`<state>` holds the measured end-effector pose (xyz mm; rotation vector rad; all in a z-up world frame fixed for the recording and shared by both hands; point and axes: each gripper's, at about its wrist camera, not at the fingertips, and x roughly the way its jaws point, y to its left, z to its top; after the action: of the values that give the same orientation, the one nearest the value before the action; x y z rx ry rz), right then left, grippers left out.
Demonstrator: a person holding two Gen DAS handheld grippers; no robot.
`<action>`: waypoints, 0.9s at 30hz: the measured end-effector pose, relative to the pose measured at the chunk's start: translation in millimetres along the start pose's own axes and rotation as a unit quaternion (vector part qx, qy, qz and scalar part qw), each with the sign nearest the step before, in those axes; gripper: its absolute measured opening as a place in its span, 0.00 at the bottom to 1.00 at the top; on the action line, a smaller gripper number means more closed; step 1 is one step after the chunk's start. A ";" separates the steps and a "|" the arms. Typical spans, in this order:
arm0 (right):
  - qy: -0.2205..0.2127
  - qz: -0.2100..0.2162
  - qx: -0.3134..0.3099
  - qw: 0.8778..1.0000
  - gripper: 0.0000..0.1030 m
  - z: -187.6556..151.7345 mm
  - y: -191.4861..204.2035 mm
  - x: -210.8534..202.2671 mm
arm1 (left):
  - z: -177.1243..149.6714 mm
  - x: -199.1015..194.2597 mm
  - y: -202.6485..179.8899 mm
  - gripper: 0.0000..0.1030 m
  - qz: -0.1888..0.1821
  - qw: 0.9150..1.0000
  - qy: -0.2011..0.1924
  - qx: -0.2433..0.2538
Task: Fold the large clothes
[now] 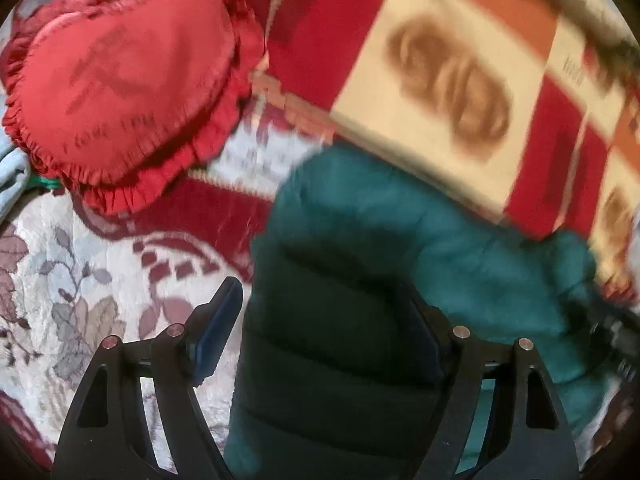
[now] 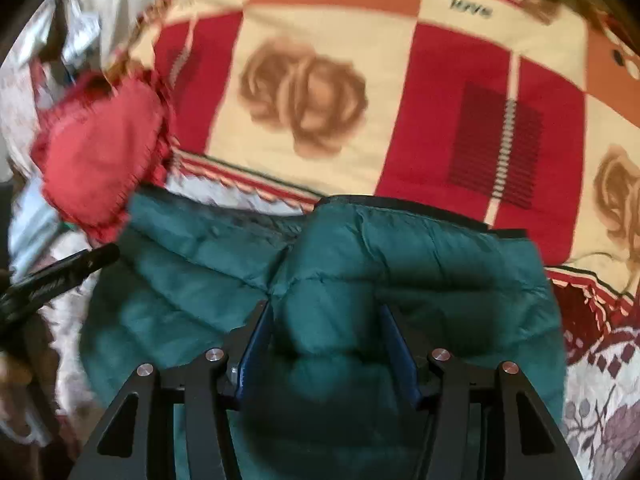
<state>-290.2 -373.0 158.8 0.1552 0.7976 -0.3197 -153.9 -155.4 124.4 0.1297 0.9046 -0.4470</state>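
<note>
A teal quilted puffer jacket (image 1: pixel 420 232) lies bunched on a bed. In the left wrist view my left gripper (image 1: pixel 320 312) stands wide open, with a dark fold of the jacket between its blue pads; the left pad (image 1: pixel 218 328) does not touch it. In the right wrist view the jacket (image 2: pixel 400 256) fills the lower middle. My right gripper (image 2: pixel 326 336) has a thick fold of it between its blue pads (image 2: pixel 256 344), which press on both sides. The left gripper's black body (image 2: pixel 60 276) shows at the left edge.
A red heart-shaped frilled cushion (image 1: pixel 128 92) lies to the left of the jacket; it also shows in the right wrist view (image 2: pixel 100 152). A red, cream and orange rose-patterned blanket (image 2: pixel 320 92) lies beyond. A white floral bedspread (image 1: pixel 60 288) covers the near left.
</note>
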 end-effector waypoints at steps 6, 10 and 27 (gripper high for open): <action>0.011 -0.018 0.028 0.999 0.52 8.6 -17.4 54.1 | -0.7 31.1 10.5 0.78 -0.014 1.000 0.006 -0.028; 0.029 -0.029 0.030 0.999 0.52 4.4 -17.8 79.7 | 1.8 41.8 11.4 0.81 -0.016 0.999 0.003 -0.033; -0.024 -0.040 0.077 0.996 0.66 -27.1 -66.6 -35.7 | -7.7 -6.7 -8.2 0.83 -0.018 1.000 -0.013 0.015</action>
<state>-354.4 -420.8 164.8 0.2589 0.7323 -0.4593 -166.6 -158.4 125.6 0.1343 0.8763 -0.4956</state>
